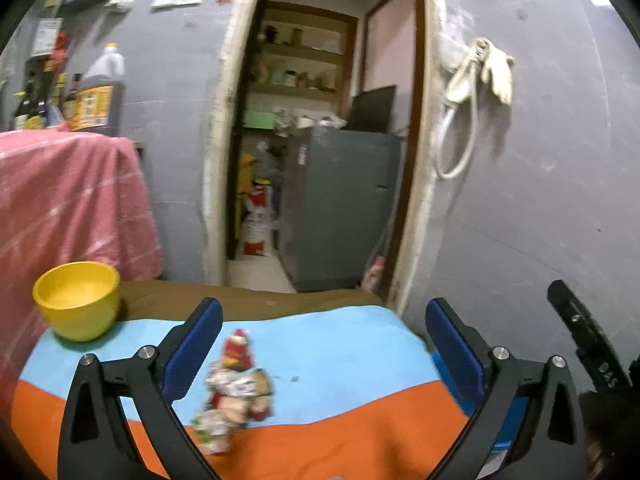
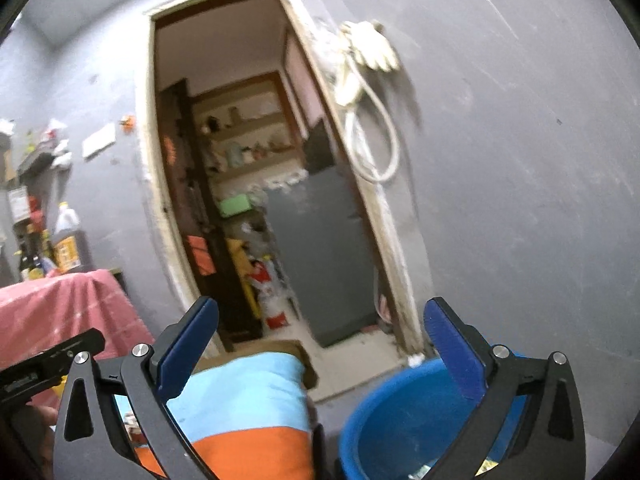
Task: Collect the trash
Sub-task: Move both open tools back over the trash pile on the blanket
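Note:
Crumpled wrappers (image 1: 236, 392), red, white and green, lie in a small pile on the blue and orange cloth (image 1: 340, 364) of the table. My left gripper (image 1: 322, 316) hangs over the cloth, open wide, with the wrappers below its left finger and nothing between the pads. My right gripper (image 2: 320, 316) is open too and points level at the doorway; nothing sits between its fingers. Below it stands a blue bucket (image 2: 384, 424) on the floor, with bits of wrapper just visible at its bottom edge. Part of the other gripper (image 1: 584, 340) shows at the right in the left wrist view.
A yellow bowl (image 1: 78, 300) stands at the cloth's far left corner. A pink-draped stand (image 1: 68, 208) with bottles (image 1: 98, 92) is at the left. A doorway (image 1: 320, 140) leads to a grey fridge (image 1: 340, 208) and shelves. White gloves and a cable (image 1: 480, 80) hang on the grey wall.

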`<state>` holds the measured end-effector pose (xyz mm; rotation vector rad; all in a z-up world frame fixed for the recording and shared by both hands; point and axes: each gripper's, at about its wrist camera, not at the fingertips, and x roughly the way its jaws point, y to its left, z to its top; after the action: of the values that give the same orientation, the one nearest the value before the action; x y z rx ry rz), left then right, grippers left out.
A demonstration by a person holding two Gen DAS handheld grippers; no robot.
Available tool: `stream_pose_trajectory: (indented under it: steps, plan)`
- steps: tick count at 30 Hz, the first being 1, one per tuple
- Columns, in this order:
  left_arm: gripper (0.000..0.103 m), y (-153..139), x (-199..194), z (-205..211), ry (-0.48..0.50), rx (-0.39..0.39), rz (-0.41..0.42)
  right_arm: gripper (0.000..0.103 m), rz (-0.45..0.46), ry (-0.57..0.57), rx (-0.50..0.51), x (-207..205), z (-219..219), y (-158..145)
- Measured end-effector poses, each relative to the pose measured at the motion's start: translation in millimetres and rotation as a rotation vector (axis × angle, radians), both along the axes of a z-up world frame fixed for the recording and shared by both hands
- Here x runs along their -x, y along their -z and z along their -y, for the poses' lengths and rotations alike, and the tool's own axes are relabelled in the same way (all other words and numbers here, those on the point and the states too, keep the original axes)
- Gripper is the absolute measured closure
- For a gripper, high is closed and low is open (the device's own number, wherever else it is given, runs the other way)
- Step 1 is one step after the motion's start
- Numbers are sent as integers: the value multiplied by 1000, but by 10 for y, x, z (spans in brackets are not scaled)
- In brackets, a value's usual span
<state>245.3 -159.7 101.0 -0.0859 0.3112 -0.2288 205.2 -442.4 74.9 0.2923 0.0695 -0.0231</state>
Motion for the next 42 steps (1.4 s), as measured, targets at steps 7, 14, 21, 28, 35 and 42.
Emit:
stream_pose_trajectory:
  steps: [7,14,21,28,35,42]
  plan:
    - [3,48,187,-481,-103,36,21,0,104,-127,109,81,-522,-90]
    - [3,73,289,-913,-185,35,28,0,134,-230,196,106,-967,-92]
    - [3,173,382,-1200,-232,31,20,0,90,-323,294,49,-1371,11]
    - [3,291,406,-1337,-256,28,-6,0,19,-411,394,-19,-1702,168]
    - [3,451,309,-1414,-251,7,-83,0,-134,-466,477,-184,-1928,382]
    - [3,600,191,-1395,-202,5,-168,0,-270,-466,405,-404,-1789,496]
